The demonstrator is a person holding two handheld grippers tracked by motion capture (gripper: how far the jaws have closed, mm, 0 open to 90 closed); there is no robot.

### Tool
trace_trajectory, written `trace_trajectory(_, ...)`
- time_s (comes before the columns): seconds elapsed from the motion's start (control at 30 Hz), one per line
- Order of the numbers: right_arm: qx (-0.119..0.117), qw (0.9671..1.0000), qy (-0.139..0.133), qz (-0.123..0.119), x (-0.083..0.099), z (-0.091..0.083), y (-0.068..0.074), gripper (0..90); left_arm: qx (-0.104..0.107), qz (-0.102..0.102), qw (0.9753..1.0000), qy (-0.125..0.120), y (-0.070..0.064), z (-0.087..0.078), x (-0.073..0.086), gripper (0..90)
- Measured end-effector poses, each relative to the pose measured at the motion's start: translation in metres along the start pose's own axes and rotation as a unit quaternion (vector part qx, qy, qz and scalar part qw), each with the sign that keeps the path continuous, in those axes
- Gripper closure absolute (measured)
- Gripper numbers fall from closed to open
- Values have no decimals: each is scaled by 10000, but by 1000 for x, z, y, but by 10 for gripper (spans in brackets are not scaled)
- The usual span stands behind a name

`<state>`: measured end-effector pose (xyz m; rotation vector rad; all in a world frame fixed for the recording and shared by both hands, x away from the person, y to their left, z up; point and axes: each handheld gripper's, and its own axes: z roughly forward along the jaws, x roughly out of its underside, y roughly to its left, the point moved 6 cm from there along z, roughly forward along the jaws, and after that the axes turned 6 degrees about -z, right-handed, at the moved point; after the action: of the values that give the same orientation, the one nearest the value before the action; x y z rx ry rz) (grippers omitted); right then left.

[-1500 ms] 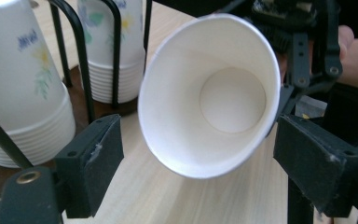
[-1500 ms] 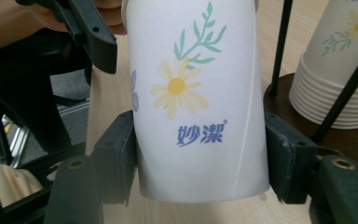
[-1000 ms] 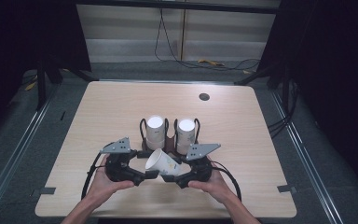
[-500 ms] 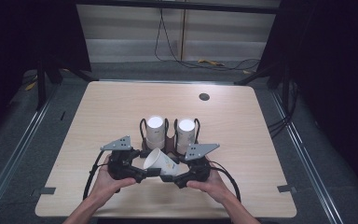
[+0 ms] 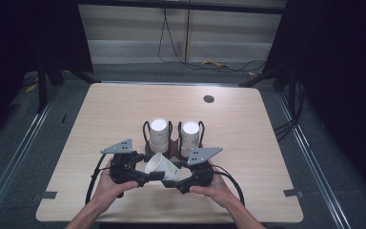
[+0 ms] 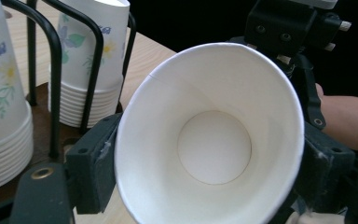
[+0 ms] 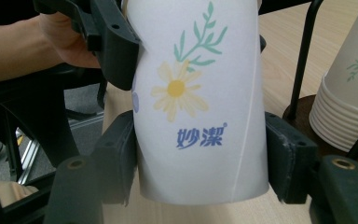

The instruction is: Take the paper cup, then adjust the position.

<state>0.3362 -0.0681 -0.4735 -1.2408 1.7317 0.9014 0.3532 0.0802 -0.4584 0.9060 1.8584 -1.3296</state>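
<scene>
A white paper cup with a flower print lies tilted on its side between my two grippers, near the table's front edge. My left gripper is shut on it near the rim; in the left gripper view the cup's open mouth faces the camera between the black jaws. My right gripper is shut on the cup's base end; in the right gripper view the printed wall sits squeezed between the jaws of this gripper. Both hands hold the cup above the tabletop.
Just behind the grippers, a black wire holder carries two upright stacks of the same cups, a left stack and a right stack. A round dark hole sits at the table's far right. Dark floor surrounds the table.
The cup and both grippers have drifted slightly to the left. Both grips stay shut on the cup.
</scene>
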Motion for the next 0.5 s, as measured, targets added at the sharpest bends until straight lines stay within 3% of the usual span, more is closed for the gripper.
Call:
trace_trajectory(0.1,-19,10000,-22,5,0,0,1,356,23,-31,10000,35,-1,2,1,205)
trace_trajectory(0.5,-179,9997,130,65,2,2,3,340,95,184,9998,59,-5,1,0,285)
